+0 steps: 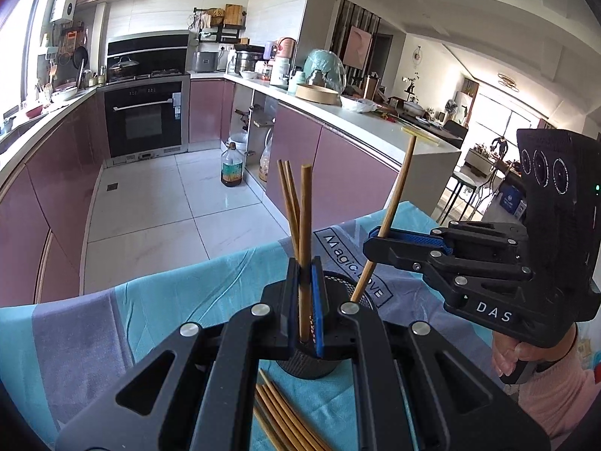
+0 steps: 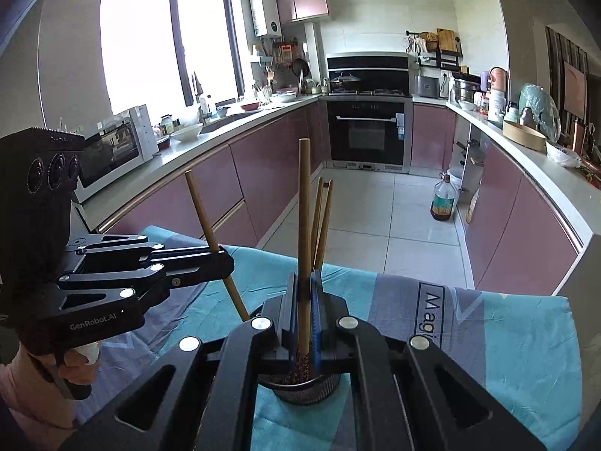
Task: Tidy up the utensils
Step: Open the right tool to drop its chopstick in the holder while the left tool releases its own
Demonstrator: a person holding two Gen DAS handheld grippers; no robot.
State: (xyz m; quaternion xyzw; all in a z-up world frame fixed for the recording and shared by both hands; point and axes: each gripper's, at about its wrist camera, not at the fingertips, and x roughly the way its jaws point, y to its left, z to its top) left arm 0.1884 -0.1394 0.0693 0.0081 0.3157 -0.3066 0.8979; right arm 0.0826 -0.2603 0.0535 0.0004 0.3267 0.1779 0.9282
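Brown wooden chopsticks (image 1: 305, 263), one pinched in each gripper (image 1: 305, 300) (image 2: 305, 312), hang above the black mesh cup (image 1: 308, 366) beneath the fingers; tilted tips could catch its rim.

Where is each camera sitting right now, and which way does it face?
Left wrist: on the left gripper, facing the mesh holder and kitchen; its fingers clamp a chopstick; the right gripper and hand show.
Right wrist: on the right gripper, clamping another chopstick; the left gripper shows.
Shared: holder, blue cloth, oven.
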